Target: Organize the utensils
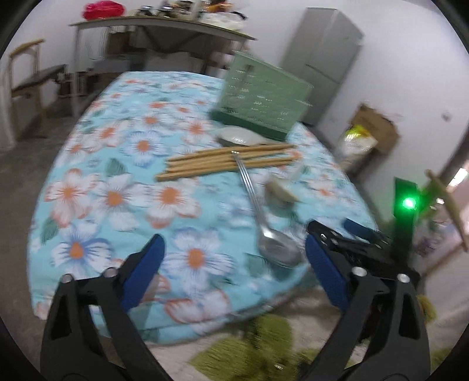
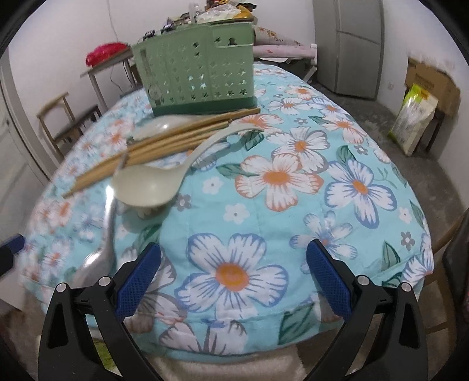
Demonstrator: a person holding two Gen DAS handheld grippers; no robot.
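Observation:
A green perforated utensil holder point(image 1: 261, 99) point(image 2: 196, 73) stands upright at the far side of the flowered tablecloth point(image 1: 117, 199) point(image 2: 278, 175). In front of it lie several wooden chopsticks point(image 1: 225, 161) point(image 2: 164, 140), laid over a white spoon point(image 1: 239, 136) point(image 2: 158, 126). A white ladle point(image 2: 149, 181) point(image 1: 281, 190) rests nearer. A metal spoon point(image 1: 275, 246) point(image 2: 99, 252) lies with its bowl toward the near edge and its handle across the chopsticks. My left gripper point(image 1: 233, 239) hangs open over the cloth, left of the metal spoon's bowl, nothing between its fingers. My right gripper point(image 2: 233, 244) point(image 1: 334, 231) is open and empty, right of that spoon.
A grey fridge point(image 1: 325, 58) point(image 2: 351, 44) stands against the back wall. A cardboard box with a yellow-green bag point(image 2: 413, 117) sits by the right wall. A cluttered side table point(image 1: 164, 26) and a wooden chair point(image 2: 67, 117) stand beyond the table. The table's near edge drops off just below both grippers.

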